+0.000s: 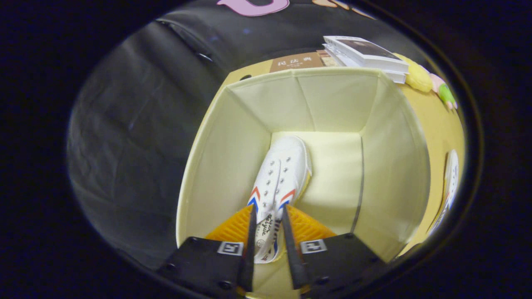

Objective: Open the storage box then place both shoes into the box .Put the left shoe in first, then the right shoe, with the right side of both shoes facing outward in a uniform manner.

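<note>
**One shoe in the box, one left to go**

One shoe [279, 178] sits inside the open box [216, 166], and the gripper [268, 226] has its two fingers closed on the shoe's heel end, one on each side of the collar, both looking pressed against it. The shoe points away from the gripper, toe toward the far wall, lying on the left half of the box floor, close to the left wall. Whether it rests fully on the floor or hangs just above it cannot be told.

By the look of things, the opening step is done: no lid covers the box, and its inside shows plainly. The first shoe is at or near its place but not yet let go. What remains, I judge, is to release it, fetch the second shoe [449, 187] lying on the worktop [436, 124] to the right of the box, and set it in the free right half.

Hard to settle: whether the held shoe is truly the left one, and which side faces outward. The second shoe is badly warped and partly cut off. The box's near wall lies hidden under the fingers. Beyond the far wall lie books [365, 54] and a small toy [432, 83].
</note>
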`<state>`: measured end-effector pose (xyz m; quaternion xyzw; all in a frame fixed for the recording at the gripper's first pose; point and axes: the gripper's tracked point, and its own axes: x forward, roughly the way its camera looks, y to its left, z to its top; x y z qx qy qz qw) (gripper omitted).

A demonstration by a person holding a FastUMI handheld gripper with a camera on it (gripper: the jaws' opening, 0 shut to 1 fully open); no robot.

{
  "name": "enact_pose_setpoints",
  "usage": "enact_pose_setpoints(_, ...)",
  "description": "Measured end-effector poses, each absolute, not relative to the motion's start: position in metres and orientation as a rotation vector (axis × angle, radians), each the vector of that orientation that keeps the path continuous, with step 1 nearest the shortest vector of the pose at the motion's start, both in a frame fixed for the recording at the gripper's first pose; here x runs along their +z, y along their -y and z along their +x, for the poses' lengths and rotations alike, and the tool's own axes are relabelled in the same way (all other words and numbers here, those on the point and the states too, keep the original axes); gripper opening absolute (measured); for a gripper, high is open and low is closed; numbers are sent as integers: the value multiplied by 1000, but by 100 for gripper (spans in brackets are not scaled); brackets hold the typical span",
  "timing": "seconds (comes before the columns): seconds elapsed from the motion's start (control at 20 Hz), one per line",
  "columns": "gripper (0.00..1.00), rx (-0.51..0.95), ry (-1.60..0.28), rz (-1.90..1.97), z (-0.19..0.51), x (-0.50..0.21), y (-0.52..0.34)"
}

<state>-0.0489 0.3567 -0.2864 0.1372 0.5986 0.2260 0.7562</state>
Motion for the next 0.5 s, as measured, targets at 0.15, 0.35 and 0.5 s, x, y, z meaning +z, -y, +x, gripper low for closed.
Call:
enact_pose_setpoints(0.15, 55, 535, -1270, 307, -49, -272, -356)
enact_pose_setpoints(0.35, 90, 575, -1204, 303, -45, -245, -341)
enact_pose_setpoints(0.5, 99, 573, -1152, 333, -36, -222, -318)
